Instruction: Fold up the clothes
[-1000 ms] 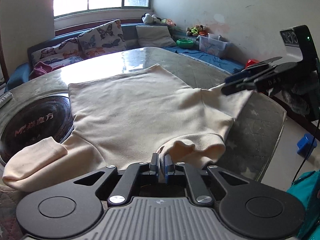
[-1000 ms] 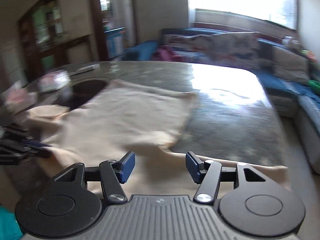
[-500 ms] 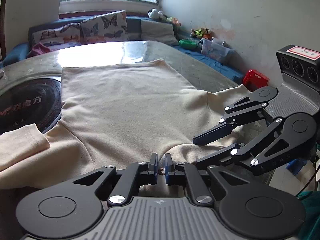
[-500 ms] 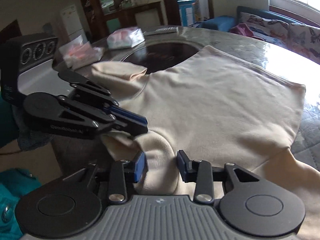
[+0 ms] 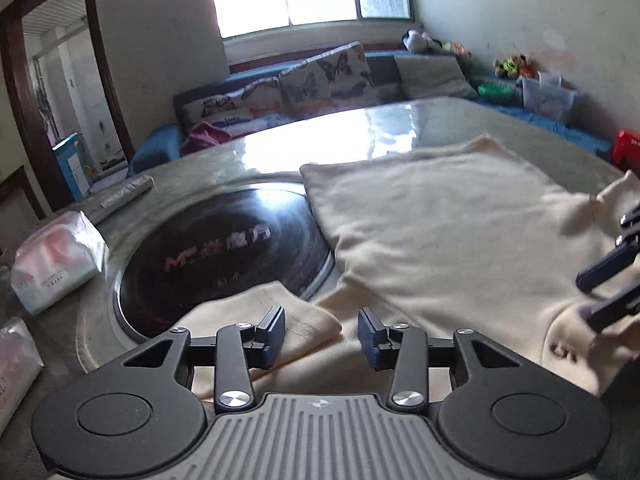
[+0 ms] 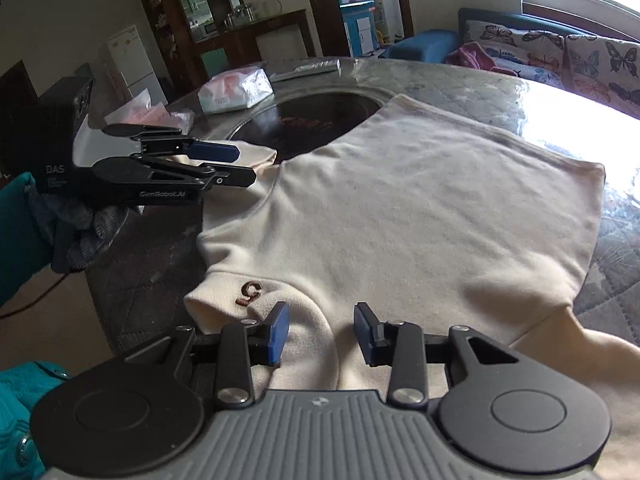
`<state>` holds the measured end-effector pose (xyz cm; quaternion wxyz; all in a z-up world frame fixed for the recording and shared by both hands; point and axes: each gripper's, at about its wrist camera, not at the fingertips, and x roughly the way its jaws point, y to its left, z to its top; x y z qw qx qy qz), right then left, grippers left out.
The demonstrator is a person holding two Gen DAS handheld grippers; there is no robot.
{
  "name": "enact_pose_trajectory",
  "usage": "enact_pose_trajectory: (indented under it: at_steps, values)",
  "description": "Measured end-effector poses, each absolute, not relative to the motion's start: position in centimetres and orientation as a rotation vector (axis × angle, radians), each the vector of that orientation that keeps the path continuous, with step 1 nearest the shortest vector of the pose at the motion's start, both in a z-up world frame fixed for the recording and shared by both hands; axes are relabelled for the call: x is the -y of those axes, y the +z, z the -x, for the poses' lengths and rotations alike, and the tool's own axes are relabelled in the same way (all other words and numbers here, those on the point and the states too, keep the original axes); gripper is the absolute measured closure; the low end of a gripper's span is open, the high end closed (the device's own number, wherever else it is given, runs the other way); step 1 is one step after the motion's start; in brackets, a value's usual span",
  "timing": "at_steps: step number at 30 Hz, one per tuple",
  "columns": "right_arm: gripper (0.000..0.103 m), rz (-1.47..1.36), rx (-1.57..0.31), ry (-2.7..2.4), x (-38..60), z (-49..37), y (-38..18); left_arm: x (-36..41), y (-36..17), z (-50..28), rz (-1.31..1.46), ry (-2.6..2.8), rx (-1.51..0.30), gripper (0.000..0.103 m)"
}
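A cream long-sleeved top (image 5: pixel 440 232) lies spread flat on the table, collar toward me. Its collar with a brown mark (image 6: pixel 250 292) shows in the right wrist view. My left gripper (image 5: pixel 322 338) is open and empty, just above the folded cuff of the left sleeve (image 5: pixel 288 312). It also shows in the right wrist view (image 6: pixel 236 164), hovering over that cuff. My right gripper (image 6: pixel 320 334) is open, its jaws either side of the collar fold without closing on it. Its fingertips (image 5: pixel 604 272) show at the right edge of the left wrist view.
A round black inset (image 5: pixel 224 256) sits in the table left of the top. Tissue packs (image 5: pixel 56 260) and a remote (image 5: pixel 124 196) lie at the table's left. A sofa with butterfly cushions (image 5: pixel 320 80) stands behind. The table edge (image 6: pixel 120 280) drops to the floor near the collar.
My left gripper has let go of the collar, opened and swung left over the sleeve cuff. My right gripper stays open at the collar.
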<state>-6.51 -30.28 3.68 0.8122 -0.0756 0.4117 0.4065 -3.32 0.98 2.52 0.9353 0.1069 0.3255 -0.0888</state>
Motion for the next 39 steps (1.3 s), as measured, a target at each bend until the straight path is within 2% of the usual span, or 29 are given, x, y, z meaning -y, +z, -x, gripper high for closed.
enact_pose_trajectory:
  at_steps: [1,2,5,11,23,31,35,39]
  values:
    - [0.066,0.172,-0.875,0.868,30.0,6.5,3.6,-1.1,2.3,3.2,-0.221,-0.185,-0.666,0.065]
    - [0.066,0.176,-0.874,0.867,29.8,6.5,3.6,-1.3,2.1,3.2,-0.217,-0.187,-0.665,0.083]
    - [0.067,0.177,-0.879,0.867,29.8,6.5,3.5,-3.3,2.9,3.4,-0.131,-0.148,-0.625,0.096]
    - [0.067,0.175,-0.882,0.867,29.8,6.5,3.5,-9.1,4.8,3.8,0.075,0.017,-0.526,0.097]
    - [0.066,0.188,-0.886,0.862,29.5,6.3,3.5,-17.2,2.3,5.9,0.251,0.295,-0.536,0.097]
    - [0.064,0.199,-0.886,0.86,29.3,6.4,3.5,-16.7,2.9,6.3,0.192,0.382,-0.566,0.093]
    - [0.063,0.205,-0.886,0.862,29.2,6.5,3.5,-14.3,3.9,5.8,0.184,0.229,-0.553,0.093]
    - [0.061,0.206,-0.886,0.862,29.1,6.4,3.5,-11.8,2.7,3.7,0.096,0.113,-0.652,0.093]
